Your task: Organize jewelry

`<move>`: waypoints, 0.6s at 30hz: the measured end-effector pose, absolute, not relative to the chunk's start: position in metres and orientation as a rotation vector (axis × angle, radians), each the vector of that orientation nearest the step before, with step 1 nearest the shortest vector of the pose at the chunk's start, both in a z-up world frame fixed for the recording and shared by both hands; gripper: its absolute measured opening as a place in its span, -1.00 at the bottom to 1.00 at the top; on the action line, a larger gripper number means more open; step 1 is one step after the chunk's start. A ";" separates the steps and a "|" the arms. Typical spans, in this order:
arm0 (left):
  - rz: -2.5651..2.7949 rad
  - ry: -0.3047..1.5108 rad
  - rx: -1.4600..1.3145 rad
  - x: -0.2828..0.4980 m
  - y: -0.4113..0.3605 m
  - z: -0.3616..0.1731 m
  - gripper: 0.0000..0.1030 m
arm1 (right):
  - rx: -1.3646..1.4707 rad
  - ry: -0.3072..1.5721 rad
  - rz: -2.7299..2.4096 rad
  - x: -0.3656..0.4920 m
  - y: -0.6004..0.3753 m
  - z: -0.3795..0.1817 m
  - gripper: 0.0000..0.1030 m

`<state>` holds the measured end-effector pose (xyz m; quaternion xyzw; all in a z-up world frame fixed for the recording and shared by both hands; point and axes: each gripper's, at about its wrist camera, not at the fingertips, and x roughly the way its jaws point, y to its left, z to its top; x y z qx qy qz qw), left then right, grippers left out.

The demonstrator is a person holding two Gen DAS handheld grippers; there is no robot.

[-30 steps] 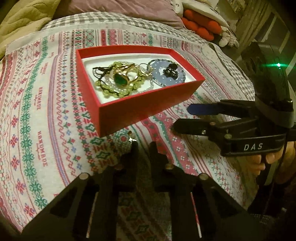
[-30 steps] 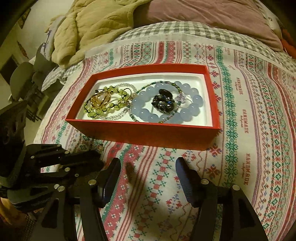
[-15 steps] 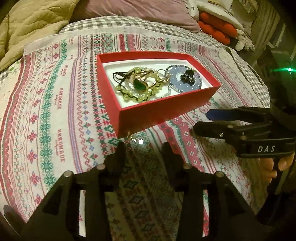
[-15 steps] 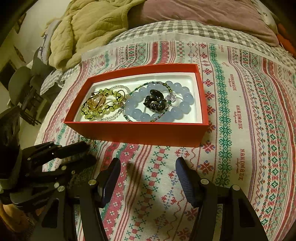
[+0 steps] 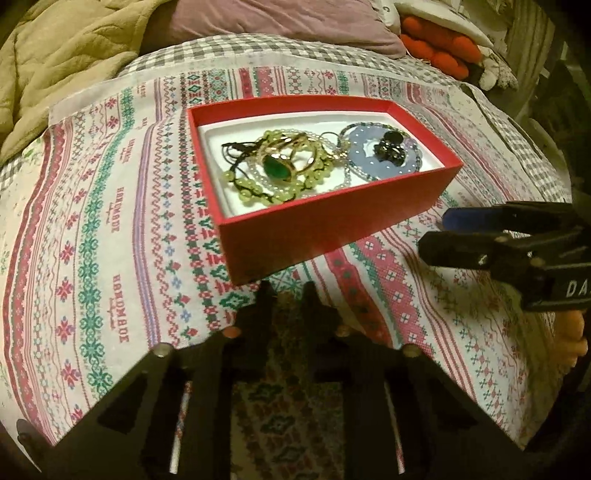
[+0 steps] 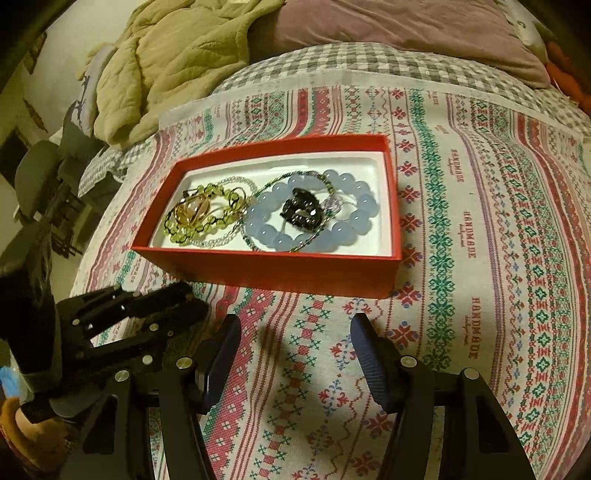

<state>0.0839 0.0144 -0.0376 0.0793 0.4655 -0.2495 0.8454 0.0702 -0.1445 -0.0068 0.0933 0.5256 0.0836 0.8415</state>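
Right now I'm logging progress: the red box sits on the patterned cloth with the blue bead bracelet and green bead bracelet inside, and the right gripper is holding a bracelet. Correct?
Not quite. The right gripper holds nothing: the right wrist view shows its jaws open over bare patterned cloth. The rest stands: the blue bead bracelet and green bead bracelet lie inside the red box.

Bed point(image 6: 388, 62) w/ cross-stitch cloth point(image 6: 480, 221), dim warm light

Olive quilt point(image 6: 166, 59) bunched at back left, mauve pillow point(image 6: 388, 26) beside it, orange plush point(image 5: 439, 40) far right; gray chair point(image 6: 37, 166) beside bed.

right gripper point(image 5: 436, 234) cut off, jewelry point(image 5: 284, 171) tangled
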 end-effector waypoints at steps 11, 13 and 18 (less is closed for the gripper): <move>-0.559 0.992 0.101 0.074 0.017 -0.020 -0.82 | 0.206 1.071 0.129 0.064 -0.154 0.009 0.22; -0.571 0.970 0.093 0.071 0.016 -0.010 -0.82 | 0.213 1.062 0.124 0.063 -0.157 0.013 0.22; -0.600 0.901 0.066 0.070 0.009 0.017 -0.82 | 0.227 1.040 0.110 0.060 -0.161 0.020 0.22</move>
